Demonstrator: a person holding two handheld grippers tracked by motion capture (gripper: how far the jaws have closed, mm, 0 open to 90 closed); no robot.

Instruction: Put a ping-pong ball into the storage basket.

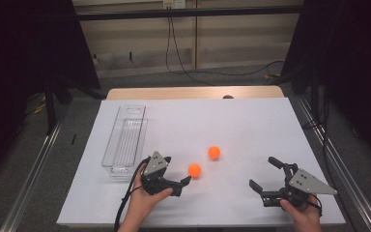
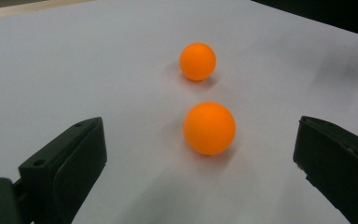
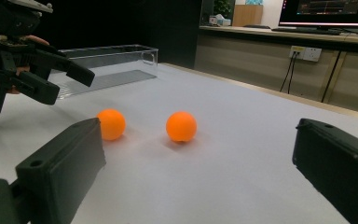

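Two orange balls sit on the white sheet (image 1: 251, 125) covering my table: the nearer ball (image 1: 194, 170) just beside my left gripper (image 1: 186, 182), the farther ball (image 1: 214, 152) a little beyond it. One clear plastic tray (image 1: 124, 140) lies left of the nearer ball. My left gripper's jaws are spread, holding nothing; my right gripper (image 1: 262, 173), well right of that ball, is spread too. Black curtains flank the room; cables hang down the far wall. No writing is legible.

I hold my left gripper (image 1: 181, 186) low near the table's front edge with its jaws spread wide, and my right gripper (image 1: 264, 172) likewise gapes, well apart from it.
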